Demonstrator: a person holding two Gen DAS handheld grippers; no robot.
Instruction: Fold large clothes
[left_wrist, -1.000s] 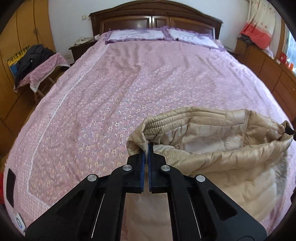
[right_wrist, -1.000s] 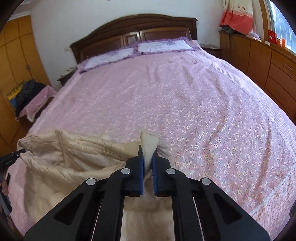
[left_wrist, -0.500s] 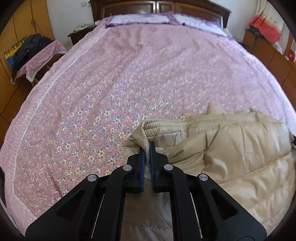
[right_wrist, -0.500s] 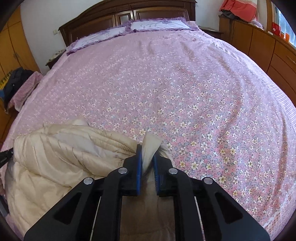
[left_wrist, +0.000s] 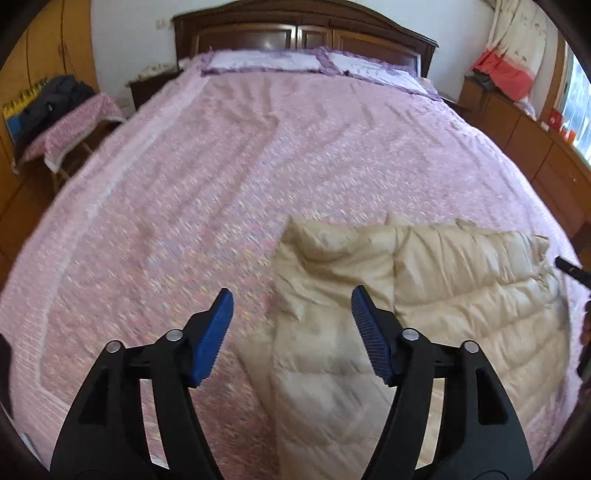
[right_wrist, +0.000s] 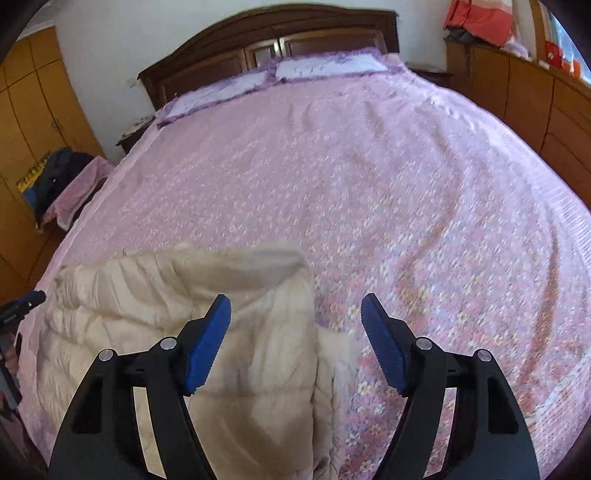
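Left wrist view: one beige jacket (left_wrist: 436, 295) lies flat on the bed (left_wrist: 221, 177), its long axis running sideways across the foot end, one folded edge reaching between and below the left gripper (left_wrist: 291, 310). Its jaws are opening, spread wide, pinching nothing. Right wrist view: the right gripper (right_wrist: 295, 314) is opening too, the jacket's (right_wrist: 177, 295) other edge beneath its left jaw. No writing is readable. Two pillows (left_wrist: 266, 61) lie far ahead.
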